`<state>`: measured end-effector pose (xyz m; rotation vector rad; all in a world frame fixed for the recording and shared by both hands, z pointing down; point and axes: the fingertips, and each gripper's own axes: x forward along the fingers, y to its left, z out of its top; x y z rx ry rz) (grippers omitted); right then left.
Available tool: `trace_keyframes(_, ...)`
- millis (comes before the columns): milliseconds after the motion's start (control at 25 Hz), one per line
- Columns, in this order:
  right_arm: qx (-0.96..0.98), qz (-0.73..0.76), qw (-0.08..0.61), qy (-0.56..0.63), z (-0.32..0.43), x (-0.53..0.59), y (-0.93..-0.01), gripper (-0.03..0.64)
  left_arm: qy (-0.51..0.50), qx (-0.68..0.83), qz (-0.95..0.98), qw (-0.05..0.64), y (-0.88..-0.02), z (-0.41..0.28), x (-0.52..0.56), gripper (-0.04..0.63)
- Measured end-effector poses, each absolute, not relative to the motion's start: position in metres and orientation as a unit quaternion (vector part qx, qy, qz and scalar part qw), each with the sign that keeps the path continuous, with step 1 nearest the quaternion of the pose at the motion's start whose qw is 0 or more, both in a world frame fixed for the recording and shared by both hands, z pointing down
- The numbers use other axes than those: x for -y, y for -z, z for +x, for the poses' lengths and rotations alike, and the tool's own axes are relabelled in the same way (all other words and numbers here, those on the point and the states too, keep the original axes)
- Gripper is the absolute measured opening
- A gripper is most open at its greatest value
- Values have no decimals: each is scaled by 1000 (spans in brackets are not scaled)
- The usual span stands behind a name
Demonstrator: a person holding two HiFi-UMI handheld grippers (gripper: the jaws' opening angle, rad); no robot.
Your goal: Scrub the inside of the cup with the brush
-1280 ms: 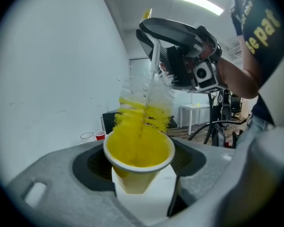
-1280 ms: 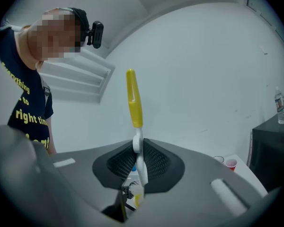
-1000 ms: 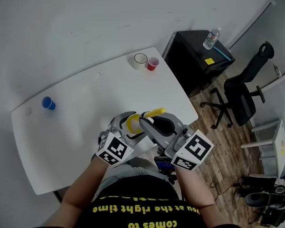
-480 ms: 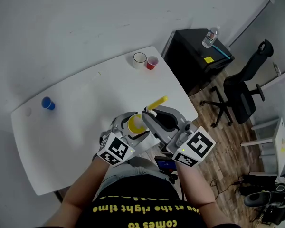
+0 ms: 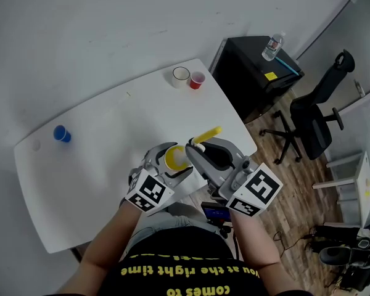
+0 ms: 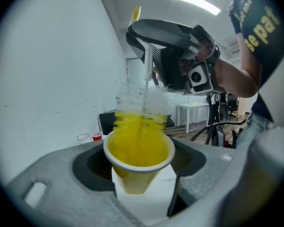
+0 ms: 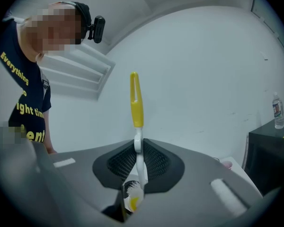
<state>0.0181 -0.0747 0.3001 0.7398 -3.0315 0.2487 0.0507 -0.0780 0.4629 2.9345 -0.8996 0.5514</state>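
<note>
Scrubbing looks under way, not finished: the left gripper (image 5: 171, 160) clamps the small white-rimmed yellow cup (image 6: 138, 151) between its jaws, while the right gripper (image 7: 138, 164) is closed on the yellow-handled, white-stemmed brush (image 7: 136, 100), whose bristles dip into the cup's mouth from above.
</note>
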Motion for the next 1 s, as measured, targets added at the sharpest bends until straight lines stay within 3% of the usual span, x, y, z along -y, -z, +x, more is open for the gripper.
trace_keyframes(1000,967,221,42,-122,31,74,-305,41,-186,291,938,7,-470,44,79,345)
